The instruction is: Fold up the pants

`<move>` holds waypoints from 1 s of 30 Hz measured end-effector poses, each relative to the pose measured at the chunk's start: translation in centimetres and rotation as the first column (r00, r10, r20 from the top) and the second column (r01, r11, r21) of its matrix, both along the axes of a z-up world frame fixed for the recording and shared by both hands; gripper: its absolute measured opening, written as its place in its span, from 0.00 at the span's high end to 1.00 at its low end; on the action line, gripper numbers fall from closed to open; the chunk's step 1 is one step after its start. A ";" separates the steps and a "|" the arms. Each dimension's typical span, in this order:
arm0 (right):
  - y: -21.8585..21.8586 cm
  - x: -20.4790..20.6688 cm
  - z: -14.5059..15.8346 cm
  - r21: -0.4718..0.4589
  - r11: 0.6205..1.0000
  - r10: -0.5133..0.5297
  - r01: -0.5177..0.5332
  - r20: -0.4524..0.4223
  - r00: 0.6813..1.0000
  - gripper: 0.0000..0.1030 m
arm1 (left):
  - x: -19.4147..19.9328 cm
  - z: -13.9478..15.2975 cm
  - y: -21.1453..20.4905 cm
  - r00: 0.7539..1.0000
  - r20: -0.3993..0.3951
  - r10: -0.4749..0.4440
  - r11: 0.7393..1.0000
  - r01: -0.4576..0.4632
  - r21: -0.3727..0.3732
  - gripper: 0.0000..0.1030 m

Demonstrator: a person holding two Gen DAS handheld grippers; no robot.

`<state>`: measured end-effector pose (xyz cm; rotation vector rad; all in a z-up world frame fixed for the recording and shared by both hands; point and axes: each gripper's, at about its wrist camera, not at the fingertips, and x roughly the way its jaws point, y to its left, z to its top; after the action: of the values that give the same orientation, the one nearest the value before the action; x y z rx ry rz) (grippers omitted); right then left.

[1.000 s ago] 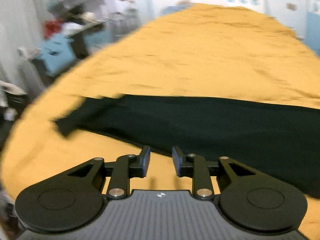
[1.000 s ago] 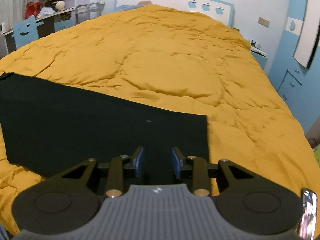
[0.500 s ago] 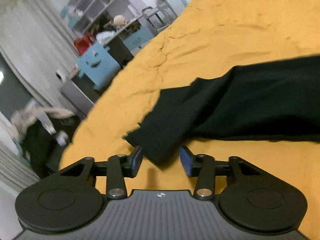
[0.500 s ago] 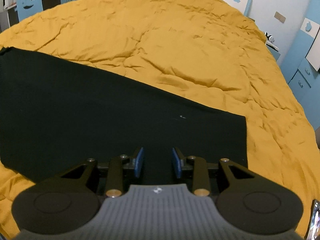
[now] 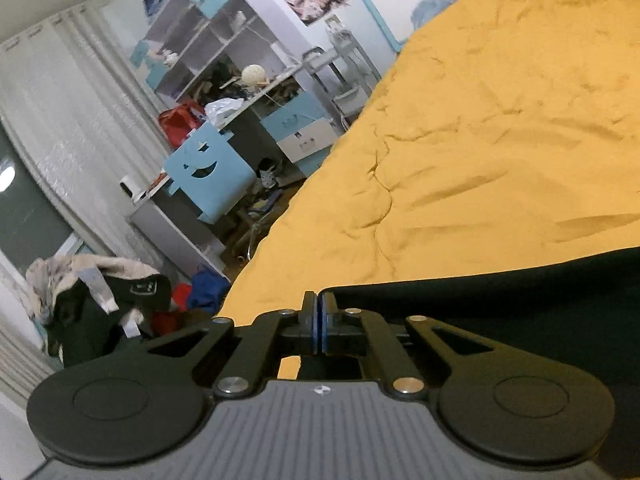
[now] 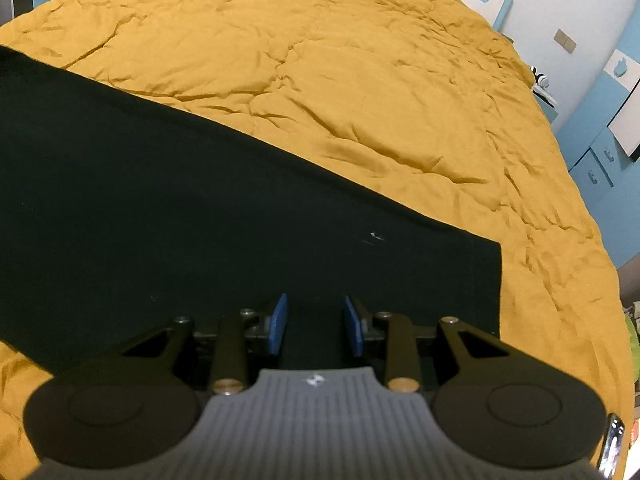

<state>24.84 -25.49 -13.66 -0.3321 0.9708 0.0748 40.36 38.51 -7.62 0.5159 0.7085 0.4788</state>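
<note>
Black pants (image 6: 168, 200) lie flat across the orange bedspread (image 6: 360, 80). In the right wrist view my right gripper (image 6: 316, 324) is open, its blue pads just above the pants near their right end (image 6: 486, 280). In the left wrist view my left gripper (image 5: 319, 322) is shut on the left end of the pants (image 5: 500, 300), at the corner of the cloth by the bed's left side. The black fabric runs off to the right from the closed pads.
Left of the bed stand a blue smiley-face chair (image 5: 208, 176), a cluttered desk and shelves (image 5: 224, 76) and a pile of clothes (image 5: 100, 300) on the floor. Blue cabinets (image 6: 600, 152) stand to the right of the bed. The bedspread (image 5: 500, 140) stretches far beyond the pants.
My left gripper swung to the pants' left end and shut on the corner of the cloth. My right gripper came lower and closer over the right end, still open.
</note>
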 end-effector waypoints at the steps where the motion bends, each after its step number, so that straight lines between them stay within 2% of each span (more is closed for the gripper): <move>1: 0.0 0.0 0.1 -0.004 1.000 -0.001 0.001 0.001 1.000 0.73 | 0.7 -0.4 0.2 1.000 -0.007 0.005 1.000 -0.005 0.000 0.98; 3: 0.0 -0.1 0.4 -0.008 1.000 -0.006 0.006 0.003 1.000 0.73 | 1.5 -1.2 0.5 1.000 -0.012 0.028 1.000 -0.028 -0.007 0.87; 4: -0.1 -0.2 0.4 -0.007 1.000 -0.008 0.008 0.002 1.000 0.73 | 1.7 -1.6 0.7 0.999 -0.016 0.047 0.999 -0.047 -0.018 0.86; 6: -0.1 -0.3 0.5 -0.004 1.000 -0.009 0.009 0.001 1.000 0.73 | 1.6 -1.7 1.3 0.995 -0.016 0.098 0.994 -0.098 -0.037 0.76; 7: 0.0 -0.3 0.5 -0.004 1.000 -0.008 0.008 0.001 1.000 0.73 | 1.2 -1.4 1.7 0.993 -0.003 0.121 0.991 -0.121 -0.055 0.74; 9: 0.0 -0.3 0.4 0.000 1.000 -0.004 0.004 0.002 1.000 0.73 | -0.3 -0.5 2.5 0.986 0.034 0.165 0.979 -0.160 -0.127 0.63; 10: 0.0 -0.4 0.4 0.005 1.000 -0.003 0.003 0.001 1.000 0.73 | -1.1 0.1 3.1 0.979 0.044 0.197 0.965 -0.185 -0.188 0.60; 11: 0.1 -0.4 0.3 0.013 1.000 -0.001 0.001 0.001 1.000 0.73 | -2.3 0.6 3.8 0.971 0.053 0.234 0.938 -0.211 -0.276 0.56; 12: 0.1 -0.4 0.3 0.019 1.000 0.002 -0.002 0.002 1.000 0.73 | -3.5 1.0 4.7 0.960 0.060 0.272 0.892 -0.229 -0.390 0.51; 13: 0.2 -0.4 0.3 0.025 1.000 0.004 -0.004 0.004 1.000 0.73 | -4.8 1.3 5.5 0.951 0.059 0.303 0.834 -0.235 -0.499 0.49; 14: 0.3 -0.5 0.4 0.031 0.999 0.008 -0.008 0.006 1.000 0.73 | -6.1 1.2 6.3 0.943 0.054 0.328 0.762 -0.231 -0.605 0.48; 15: 0.4 -0.5 0.4 0.041 0.999 0.013 -0.013 0.009 1.000 0.73 | -7.1 1.2 6.8 0.937 0.051 0.347 0.702 -0.223 -0.677 0.47; 17: 0.6 -0.8 0.7 0.074 0.997 0.015 -0.016 0.010 1.000 0.72 | -9.0 0.7 7.5 0.921 0.041 0.388 0.594 -0.216 -0.775 0.41; 18: 0.6 -0.9 0.8 0.092 0.996 0.013 -0.014 0.008 1.000 0.72 | -9.6 0.3 7.7 0.914 0.033 0.405 0.552 -0.215 -0.806 0.37; 20: 0.5 -1.2 1.2 0.133 0.991 0.006 -0.007 0.005 1.000 0.72 | -10.6 -0.9 8.2 0.904 0.004 0.428 0.461 -0.214 -0.861 0.36; 21: 0.5 -1.3 1.4 0.153 0.988 0.002 -0.003 0.003 1.000 0.72 | -10.8 -1.6 8.4 0.899 -0.008 0.438 0.428 -0.216 -0.877 0.36; 24: 1.3 -1.7 2.1 0.218 0.976 0.013 -0.010 -0.013 1.000 0.76 | -11.6 -3.2 9.2 0.878 -0.025 0.478 0.365 -0.225 -0.903 0.36; 28: 3.8 -2.7 3.2 0.349 0.934 0.088 -0.072 -0.029 0.996 0.78 | -12.3 -4.0 10.2 0.847 -0.011 0.532 0.304 -0.203 -0.931 0.38; 30: 5.4 -3.0 3.2 0.407 0.907 0.138 -0.108 -0.044 0.989 0.78 | -12.5 -4.0 10.5 0.833 -0.015 0.553 0.295 -0.213 -0.931 0.47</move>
<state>21.80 -20.07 -10.43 -0.0072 0.9793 0.4008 27.86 49.01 -11.66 -0.8481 0.6685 0.5295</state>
